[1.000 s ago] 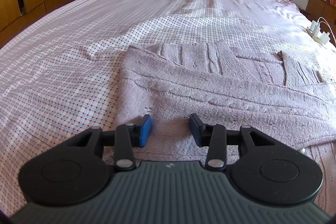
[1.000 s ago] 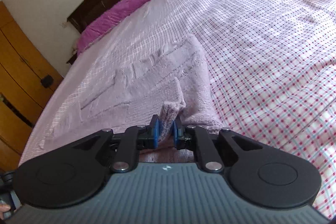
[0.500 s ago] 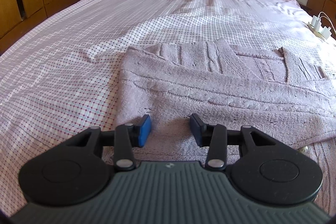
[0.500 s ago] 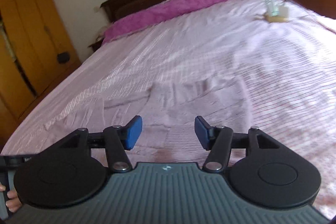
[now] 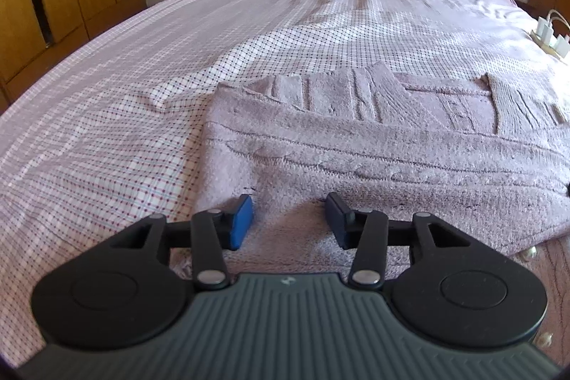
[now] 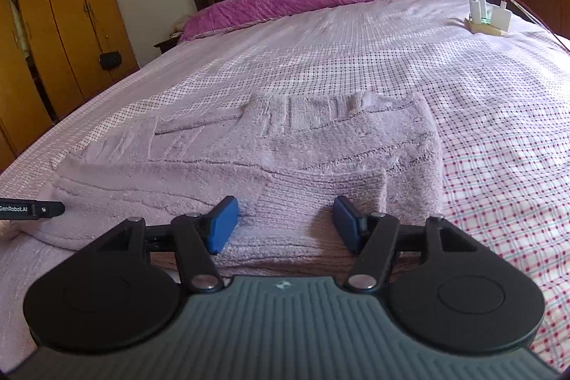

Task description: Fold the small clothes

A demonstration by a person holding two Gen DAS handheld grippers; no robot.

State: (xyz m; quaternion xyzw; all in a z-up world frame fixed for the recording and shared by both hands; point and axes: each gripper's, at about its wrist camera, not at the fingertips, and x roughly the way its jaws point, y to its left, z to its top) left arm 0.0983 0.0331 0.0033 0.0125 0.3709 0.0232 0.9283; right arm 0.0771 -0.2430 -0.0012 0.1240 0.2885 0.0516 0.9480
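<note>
The knitted sweater lies flat on the checked bedsheet, which serves as the landmark for all positions below. The sweater sits at the near end of the bedsheet, partly folded: one layer is turned over the body so that a straight fold line runs across it, which I judge gives a compact rectangle for the next fold.

I hold the left gripper low over the sweater's near edge, jaws wide apart and gripping nothing. I hold the right gripper over the same near edge, toward the bedsheet's right side, jaws also wide and empty. Both are placed at the hem so each can pinch a corner.

A charger strip rests well apart, at the bedsheet's far right.
</note>
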